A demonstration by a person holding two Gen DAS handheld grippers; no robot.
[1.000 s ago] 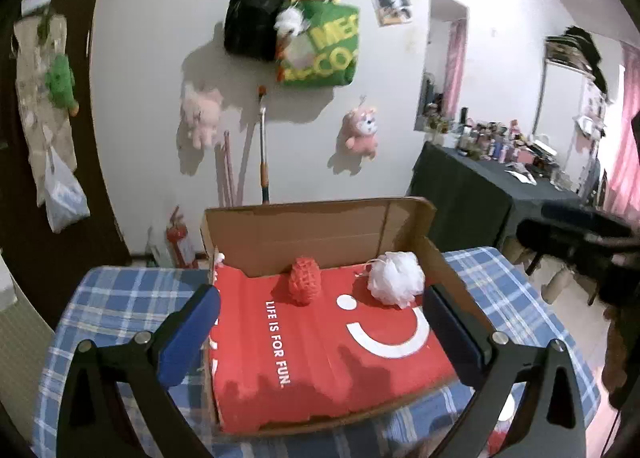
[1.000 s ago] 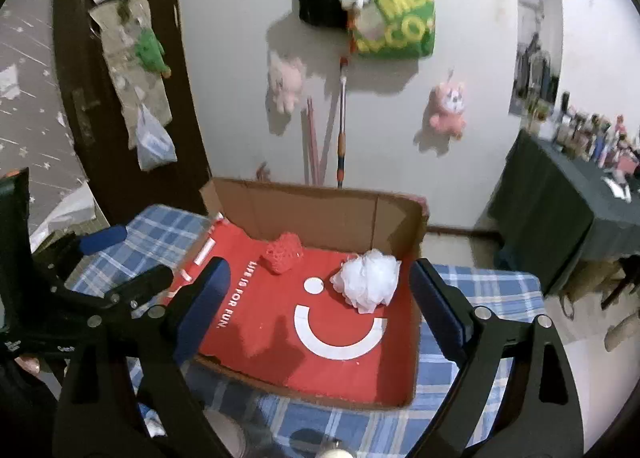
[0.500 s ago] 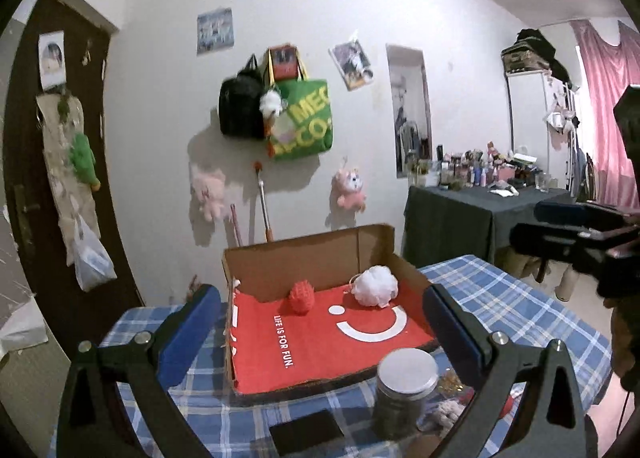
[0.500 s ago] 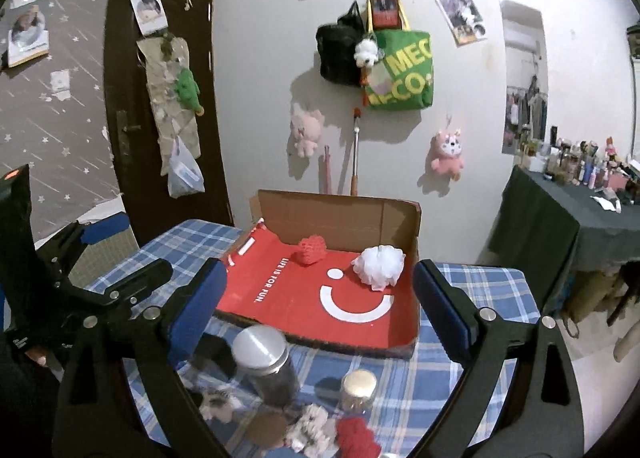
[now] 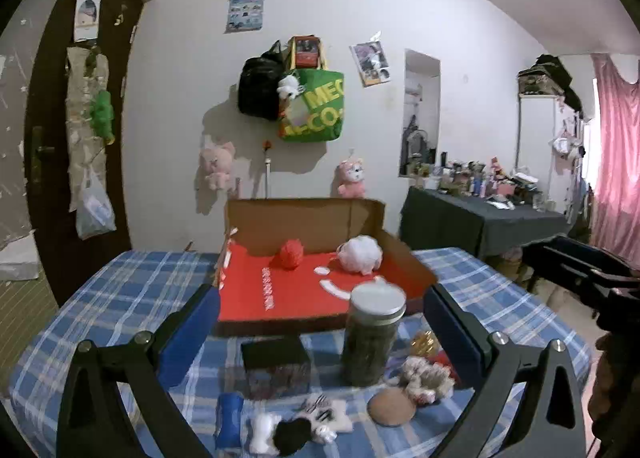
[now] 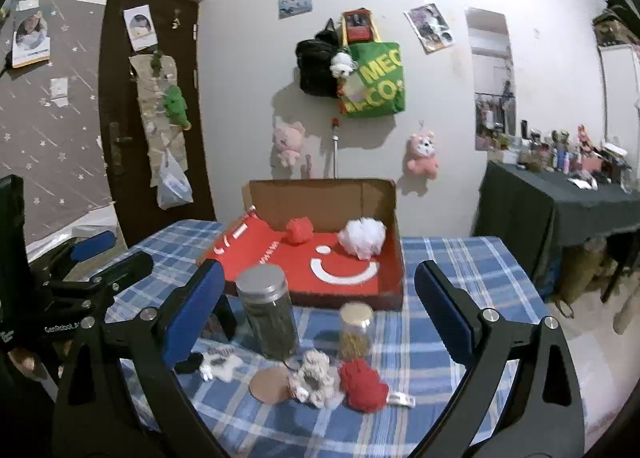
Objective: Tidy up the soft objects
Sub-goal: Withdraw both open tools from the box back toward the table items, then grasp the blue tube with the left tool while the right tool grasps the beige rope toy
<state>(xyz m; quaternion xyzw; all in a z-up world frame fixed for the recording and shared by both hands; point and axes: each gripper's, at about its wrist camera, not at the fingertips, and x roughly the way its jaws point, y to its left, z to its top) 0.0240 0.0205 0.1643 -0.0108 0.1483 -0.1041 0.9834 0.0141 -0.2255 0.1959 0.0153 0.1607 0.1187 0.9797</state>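
So both tools are spread wide with nothing between the pads: left tool, and right tool with its jaws opening. Red yarn ball and white pouf sit in the cardboard box toward the bench's far edge; red plush and cream plush lie near its front edge by the tall jar.

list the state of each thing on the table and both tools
cardboard box: open, holds two soft balls
tall jar: upright, lid on
small jar: upright, lid on
red pom: loose on the cloth
left tool: open, empty
right tool: opening, empty
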